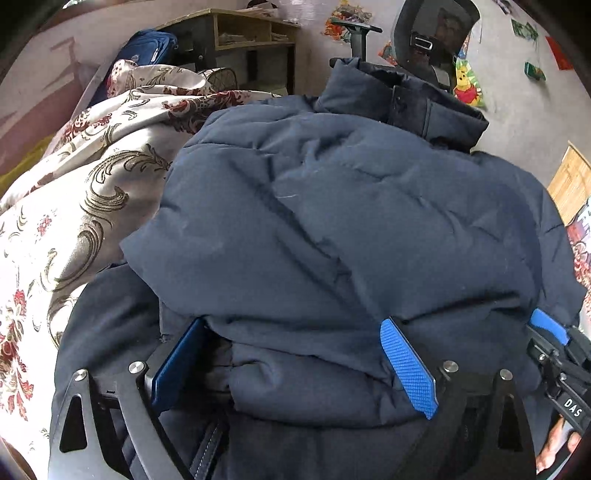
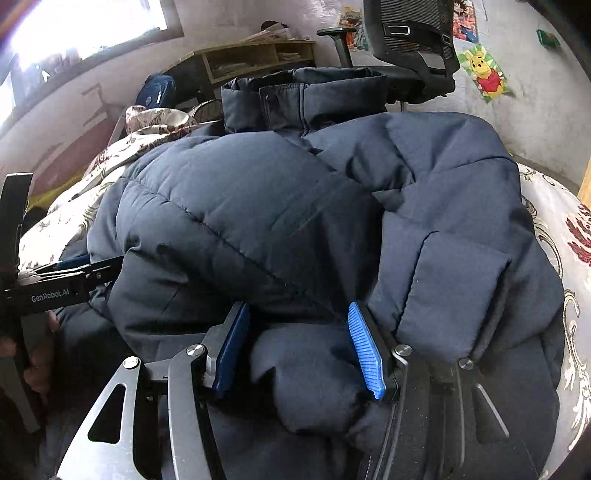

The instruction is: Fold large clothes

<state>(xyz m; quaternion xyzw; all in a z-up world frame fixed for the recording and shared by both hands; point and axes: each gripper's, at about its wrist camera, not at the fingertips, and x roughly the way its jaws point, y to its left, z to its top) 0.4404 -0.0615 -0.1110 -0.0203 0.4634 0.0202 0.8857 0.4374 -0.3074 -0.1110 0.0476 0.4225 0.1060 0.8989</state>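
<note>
Claws, left (image 1: pixel 295 332) and right (image 2: pixel 295 325), gape around navy jacket (image 1: pixel 332 221) folds, seemingly ungripped, office chair (image 2: pixel 413 48) behind.

Bright daylight comes from the window (image 2: pixel 92 26) at the upper left of the right wrist view, so white it glares. The dark blue jacket (image 2: pixel 295 221) looks sharp and evenly lit. Both pictures bend round at the edges, with black corners. Far walls look soft.
</note>
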